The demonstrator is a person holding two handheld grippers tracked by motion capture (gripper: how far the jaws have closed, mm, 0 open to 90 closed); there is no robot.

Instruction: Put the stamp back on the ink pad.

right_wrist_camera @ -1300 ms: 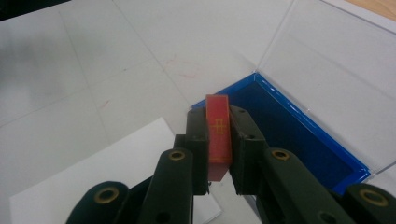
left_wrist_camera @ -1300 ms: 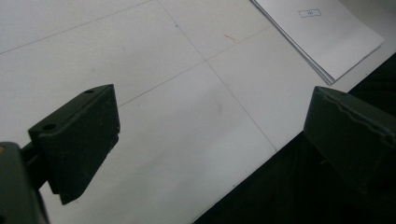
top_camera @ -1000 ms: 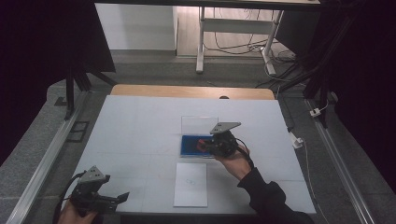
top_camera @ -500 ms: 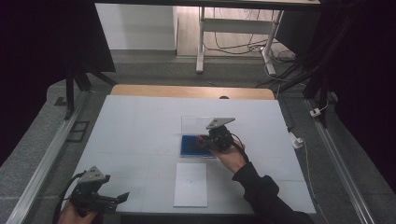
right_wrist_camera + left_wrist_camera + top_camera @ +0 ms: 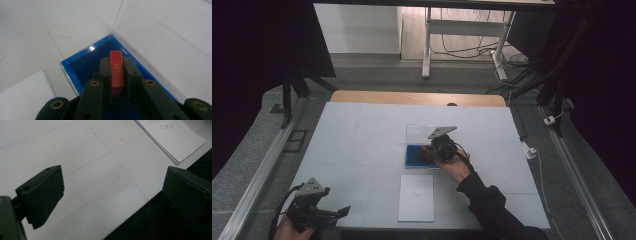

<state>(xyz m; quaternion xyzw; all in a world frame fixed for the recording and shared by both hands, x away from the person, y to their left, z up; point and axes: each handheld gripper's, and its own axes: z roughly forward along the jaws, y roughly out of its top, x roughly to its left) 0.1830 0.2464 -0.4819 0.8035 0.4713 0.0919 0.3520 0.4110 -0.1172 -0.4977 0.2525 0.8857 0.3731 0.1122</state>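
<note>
The right gripper [image 5: 117,72] is pinching a thin red card [image 5: 116,71] between its closed jaws, holding it edge-on over the blue tray [image 5: 82,62] of a clear plastic box [image 5: 160,45]. A yellow border and a small yellow cross-like mark are showing on the card; no letters can be read on it. In the high view the right gripper [image 5: 432,150] is sitting at the blue tray [image 5: 414,155] near the middle of the white table [image 5: 357,135], with the box's clear lid [image 5: 419,132] lying open behind it.

The left gripper [image 5: 112,192] is resting at the near left corner of the table [image 5: 95,185], its jaws standing wide apart with nothing between them. A white stack of paper [image 5: 172,137] is lying just in front of the tray, bearing a small printed box too tiny to read.
</note>
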